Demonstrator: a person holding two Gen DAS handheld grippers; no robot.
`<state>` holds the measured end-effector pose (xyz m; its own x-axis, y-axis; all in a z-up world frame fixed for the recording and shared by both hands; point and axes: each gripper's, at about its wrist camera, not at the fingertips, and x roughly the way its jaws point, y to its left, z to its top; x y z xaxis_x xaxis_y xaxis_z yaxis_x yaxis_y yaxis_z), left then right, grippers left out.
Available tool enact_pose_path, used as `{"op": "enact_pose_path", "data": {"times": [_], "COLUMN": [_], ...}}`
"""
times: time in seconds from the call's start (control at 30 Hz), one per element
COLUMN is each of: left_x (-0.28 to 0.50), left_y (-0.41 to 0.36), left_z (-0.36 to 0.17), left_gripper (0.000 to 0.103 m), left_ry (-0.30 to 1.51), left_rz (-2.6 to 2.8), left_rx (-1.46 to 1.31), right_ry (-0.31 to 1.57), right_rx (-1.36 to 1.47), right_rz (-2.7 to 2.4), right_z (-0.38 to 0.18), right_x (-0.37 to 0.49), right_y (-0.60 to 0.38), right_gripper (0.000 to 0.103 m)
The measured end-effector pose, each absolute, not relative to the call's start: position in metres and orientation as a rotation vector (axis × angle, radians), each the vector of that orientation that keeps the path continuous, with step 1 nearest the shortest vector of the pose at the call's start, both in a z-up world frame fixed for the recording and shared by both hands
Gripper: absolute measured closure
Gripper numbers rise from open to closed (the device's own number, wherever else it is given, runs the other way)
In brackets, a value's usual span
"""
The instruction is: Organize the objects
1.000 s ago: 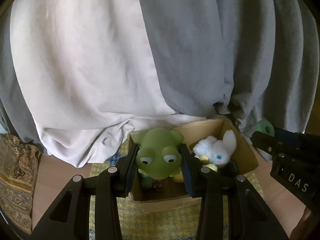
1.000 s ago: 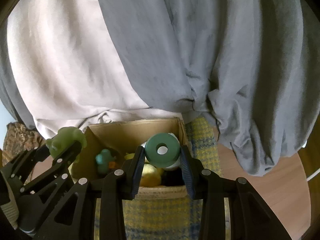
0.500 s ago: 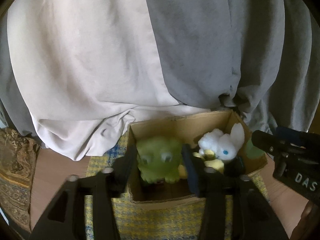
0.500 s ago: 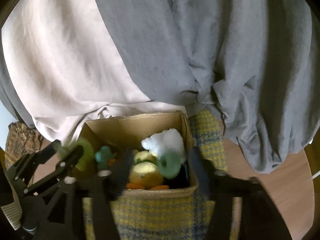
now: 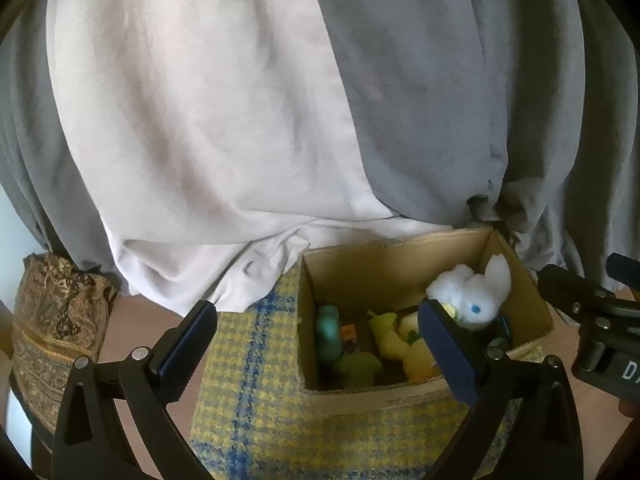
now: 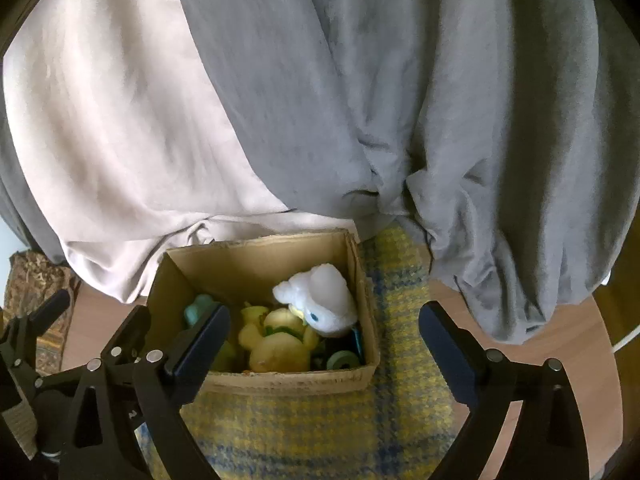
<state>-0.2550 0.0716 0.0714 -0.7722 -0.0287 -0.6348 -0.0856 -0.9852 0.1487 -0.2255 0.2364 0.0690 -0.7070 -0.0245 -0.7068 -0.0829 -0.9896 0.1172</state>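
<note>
An open cardboard box (image 5: 384,268) (image 6: 256,258) stands on a yellow and blue checked mat (image 5: 256,380) (image 6: 340,424). It holds a white plush bunny (image 5: 472,296) (image 6: 320,300), yellow duck toys (image 5: 394,338) (image 6: 276,350), a teal toy (image 5: 330,330), the green frog (image 5: 356,366) and the green ring (image 6: 342,360). My left gripper (image 5: 316,350) is open and empty over the box's front left corner. My right gripper (image 6: 324,350) is open and empty above the box's front edge.
White and grey drapes (image 5: 240,120) (image 6: 400,100) hang close behind the box. A patterned cushion (image 5: 52,320) lies at the far left on the wooden floor (image 6: 568,332). The right gripper's body (image 5: 600,320) shows at the right edge of the left wrist view.
Both grippers opened. The green frog dropped from the left gripper into the box, and the green ring dropped from the right gripper into the box's front right corner.
</note>
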Motion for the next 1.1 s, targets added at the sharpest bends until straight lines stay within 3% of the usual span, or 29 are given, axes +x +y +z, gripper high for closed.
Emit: {"op": "enact_pose_path", "data": {"times": [0.7, 1.1], "left_x": [-0.21, -0.17], "left_y": [0.062, 0.04], "left_z": [0.067, 0.068], "left_gripper": [0.001, 0.001], "left_ry": [0.287, 0.171], "left_rz": [2.96, 3.003], "left_rx": [-1.057, -1.016], "right_ry": [0.226, 0.234], "right_rx": [-1.095, -1.072], "right_rz": [2.861, 2.863], "right_z": [0.072, 0.068], "right_x": [-0.168, -0.129], "right_y": [0.233, 0.224], "right_gripper": [0.006, 0.005]}}
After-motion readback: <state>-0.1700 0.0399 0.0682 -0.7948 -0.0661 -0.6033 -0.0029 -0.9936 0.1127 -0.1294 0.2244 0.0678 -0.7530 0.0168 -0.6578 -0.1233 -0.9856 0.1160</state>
